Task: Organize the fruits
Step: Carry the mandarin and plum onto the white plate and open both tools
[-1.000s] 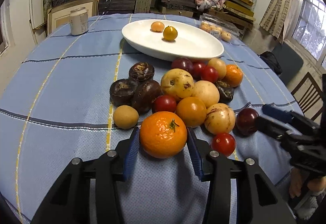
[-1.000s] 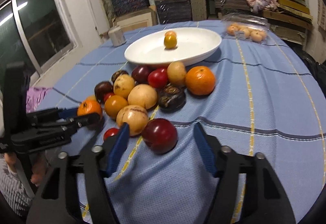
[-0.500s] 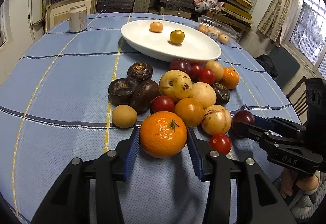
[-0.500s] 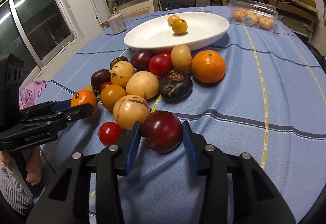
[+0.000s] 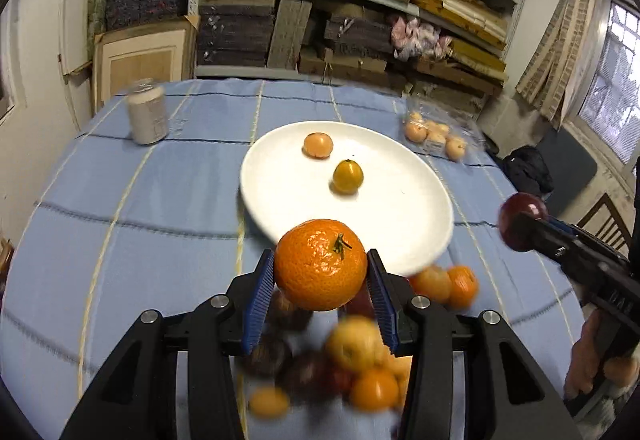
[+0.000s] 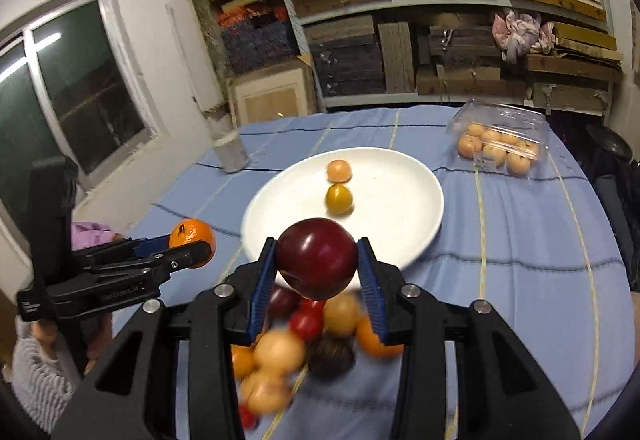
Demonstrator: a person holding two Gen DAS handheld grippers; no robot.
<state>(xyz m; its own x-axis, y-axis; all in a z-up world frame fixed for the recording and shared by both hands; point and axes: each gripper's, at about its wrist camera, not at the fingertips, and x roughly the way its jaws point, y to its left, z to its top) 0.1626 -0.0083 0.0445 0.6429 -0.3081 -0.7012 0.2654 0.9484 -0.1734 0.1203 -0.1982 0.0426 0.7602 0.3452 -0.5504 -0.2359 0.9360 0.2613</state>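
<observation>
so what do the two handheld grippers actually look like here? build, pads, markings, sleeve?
Both match: the left gripper and right gripper are matte black plastic with angular two-finger linkages, silver pivot screws and ribbed blue pads on the fingers' inner faces. From outside, the left gripper's body carries small pale lettering, too blurred to read. No cables show. The person wears a grey ribbed knit sleeve.

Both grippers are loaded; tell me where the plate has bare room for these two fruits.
The white plate is bare across its near half and right side, in front of the small yellow fruit and small orange fruit near its middle and far rim. Open cloth lies between the plate and the clear box of fruit. The fruit pile before the plate is crowded.
</observation>
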